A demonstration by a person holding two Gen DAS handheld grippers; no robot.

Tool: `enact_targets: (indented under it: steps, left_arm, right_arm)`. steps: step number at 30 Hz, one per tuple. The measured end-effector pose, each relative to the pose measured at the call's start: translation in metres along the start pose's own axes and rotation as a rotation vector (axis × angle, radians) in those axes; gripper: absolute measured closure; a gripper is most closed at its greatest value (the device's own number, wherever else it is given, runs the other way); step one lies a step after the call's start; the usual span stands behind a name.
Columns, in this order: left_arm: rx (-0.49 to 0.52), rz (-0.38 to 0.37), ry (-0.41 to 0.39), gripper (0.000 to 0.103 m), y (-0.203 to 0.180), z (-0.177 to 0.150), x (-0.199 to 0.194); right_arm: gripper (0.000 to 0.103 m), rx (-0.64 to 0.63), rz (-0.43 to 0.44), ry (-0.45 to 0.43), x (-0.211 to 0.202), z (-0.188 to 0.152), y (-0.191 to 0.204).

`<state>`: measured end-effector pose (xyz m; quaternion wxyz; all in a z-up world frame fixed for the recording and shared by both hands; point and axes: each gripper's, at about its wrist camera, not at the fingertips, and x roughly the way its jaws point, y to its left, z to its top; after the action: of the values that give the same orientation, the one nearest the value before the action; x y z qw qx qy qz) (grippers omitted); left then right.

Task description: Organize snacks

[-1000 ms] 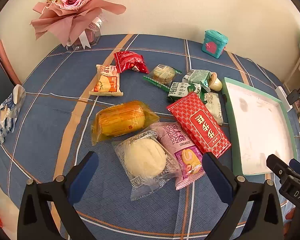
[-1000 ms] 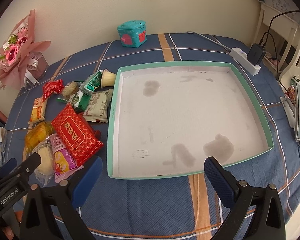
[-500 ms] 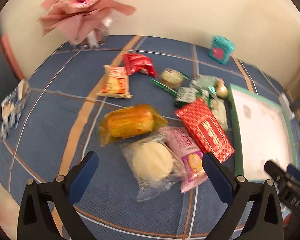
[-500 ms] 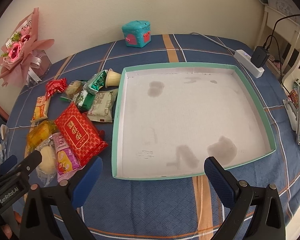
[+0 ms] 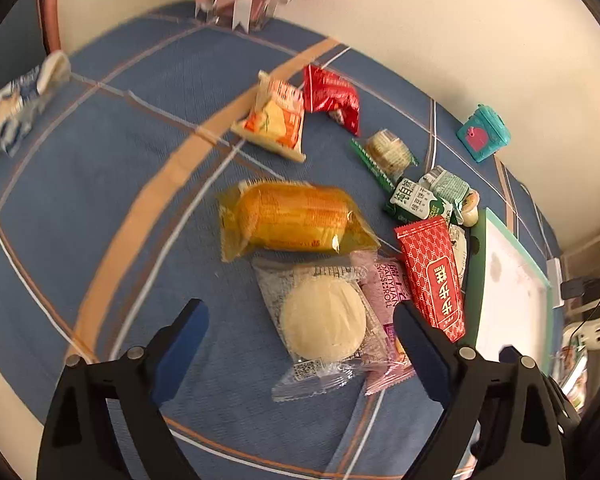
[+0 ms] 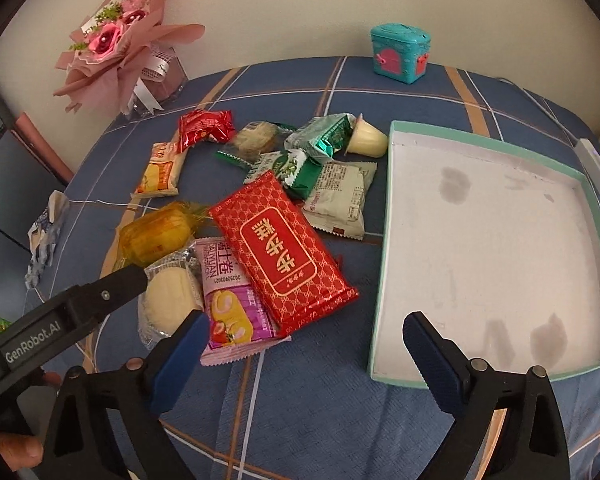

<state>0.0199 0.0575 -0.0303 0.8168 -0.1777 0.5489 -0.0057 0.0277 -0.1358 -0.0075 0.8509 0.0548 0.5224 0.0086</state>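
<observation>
A: Which step was in hand?

B: Picking the first snack, I'd judge. The tray lay bare, and every snack sat beside its left wall. The left gripper hung over the round pale bun, jaws wide but closing, pads clear of the wrapper. The right gripper was closing too, holding nothing, its left finger over the pink roll packet just left of the tray.

A: And next?

B: Probably drop onto the bun, pinch the wrapper, carry it over the tray wall.

A: What differed from a second before?

B: Both views had swung away from the tray toward the pile; the red packet sat nearer centre.
</observation>
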Motion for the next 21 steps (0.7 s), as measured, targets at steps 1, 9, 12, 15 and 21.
enact_targets:
  steps: [1,9,12,15,21]
  left_arm:
    - [-0.008,-0.008,0.01,0.009,0.0,0.0,0.003]
    - [-0.029,-0.045,0.067,0.023,-0.004,0.002,0.02]
    - [-0.055,-0.061,0.091,0.03,-0.002,0.003,0.026]
    - [-0.087,-0.091,0.107,0.034,0.002,0.003,0.031]
    - [-0.113,-0.108,0.112,0.047,0.004,0.002,0.033]
  right_arm:
    - [0.009,-0.013,-0.002,0.002,0.003,0.003,0.002]
    - [0.017,-0.093,-0.026,0.038,0.033,0.017,0.013]
    - [0.02,-0.106,-0.023,0.057,0.044,0.019,0.016]
    - [0.022,-0.103,-0.005,0.074,0.052,0.019,0.016]
    - [0.031,-0.095,0.009,0.066,0.054,0.02,0.016]
